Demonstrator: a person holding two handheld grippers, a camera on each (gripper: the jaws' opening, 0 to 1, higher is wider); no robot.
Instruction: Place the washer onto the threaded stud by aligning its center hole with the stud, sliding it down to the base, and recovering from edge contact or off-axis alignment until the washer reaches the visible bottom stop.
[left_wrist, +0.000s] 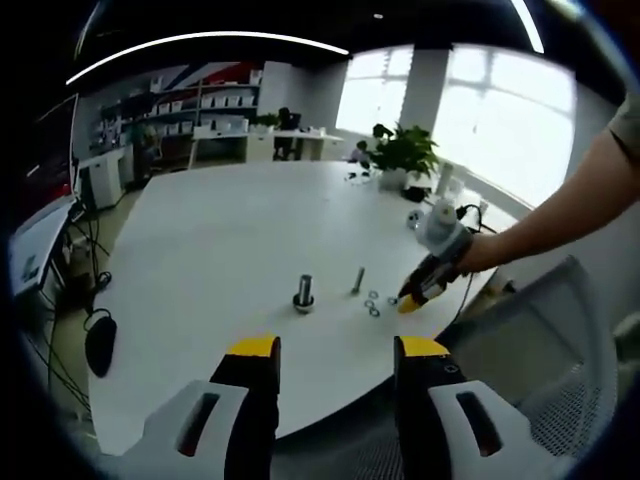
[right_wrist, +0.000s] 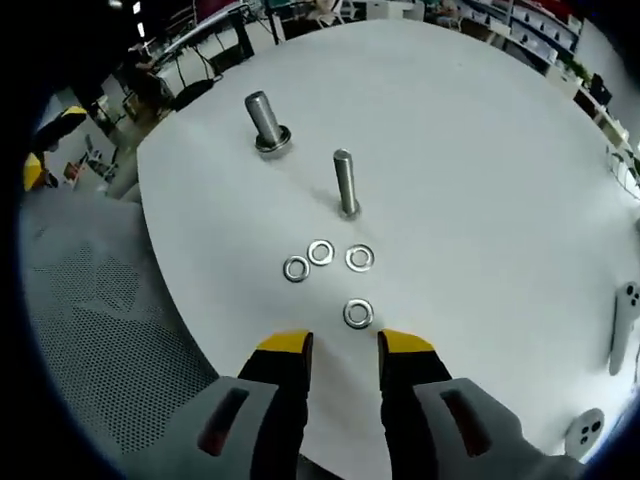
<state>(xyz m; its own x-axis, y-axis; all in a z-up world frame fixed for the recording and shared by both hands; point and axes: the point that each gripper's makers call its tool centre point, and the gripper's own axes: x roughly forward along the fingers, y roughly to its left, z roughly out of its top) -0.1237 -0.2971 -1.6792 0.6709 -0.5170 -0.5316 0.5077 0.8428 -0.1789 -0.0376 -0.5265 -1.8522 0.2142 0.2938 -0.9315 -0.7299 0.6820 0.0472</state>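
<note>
Several flat steel washers lie on the white table (right_wrist: 480, 150). The nearest washer (right_wrist: 358, 313) sits just ahead of my right gripper (right_wrist: 345, 345), which is open and holds nothing. Three more washers (right_wrist: 321, 252) lie beyond it. Behind them a thin threaded stud (right_wrist: 345, 182) stands upright, and farther left a thicker stud (right_wrist: 266, 122) has a ring at its base. In the left gripper view, my left gripper (left_wrist: 338, 350) is open over the near table edge. Both studs (left_wrist: 303, 293) (left_wrist: 358, 280), the washers (left_wrist: 373, 303) and the right gripper (left_wrist: 412, 298) lie ahead.
A grey mesh chair (right_wrist: 90, 330) stands at the table's near edge on the left. Two white hand controllers (right_wrist: 625, 320) lie at the right. A potted plant (left_wrist: 403, 155) and small items sit at the far side of the table. A person's arm (left_wrist: 560, 215) reaches in from the right.
</note>
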